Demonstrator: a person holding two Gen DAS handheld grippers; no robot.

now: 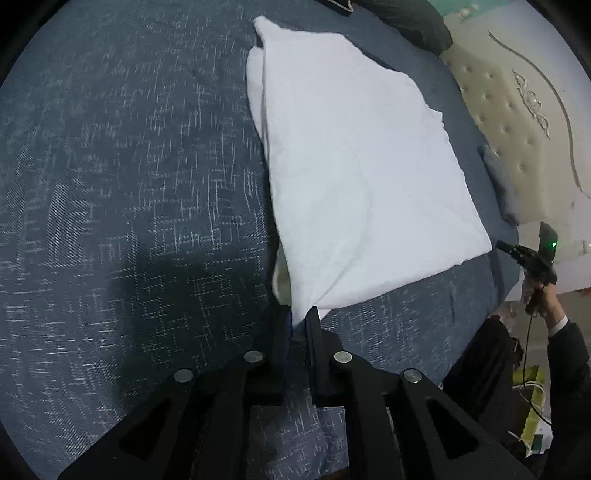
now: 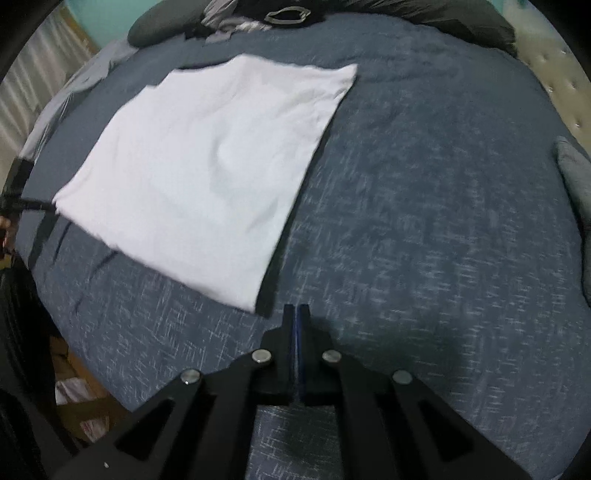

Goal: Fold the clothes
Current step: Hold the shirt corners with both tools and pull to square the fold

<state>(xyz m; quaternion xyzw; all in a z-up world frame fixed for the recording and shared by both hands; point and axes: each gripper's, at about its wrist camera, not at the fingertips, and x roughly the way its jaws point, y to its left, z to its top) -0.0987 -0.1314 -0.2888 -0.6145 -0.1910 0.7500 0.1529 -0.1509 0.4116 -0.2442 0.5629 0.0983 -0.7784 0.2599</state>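
My left tongs pinch a corner of the white garment, and my right tongs are clenched on nothing.

In the left wrist view, the near corner of the garment goes up between the two pads, and the cloth rises from the bed to them. The rest of the garment lies folded on the dark blue bedspread with pale flecks, and one thick doubled edge shows on its left side. In the right wrist view, the pads of my right tongs meet each other above the bare bedspread, just beside the near corner of the garment but not touching it. A cream tufted headboard stands behind the bed, and dark clothes lie in a heap at the far edge.
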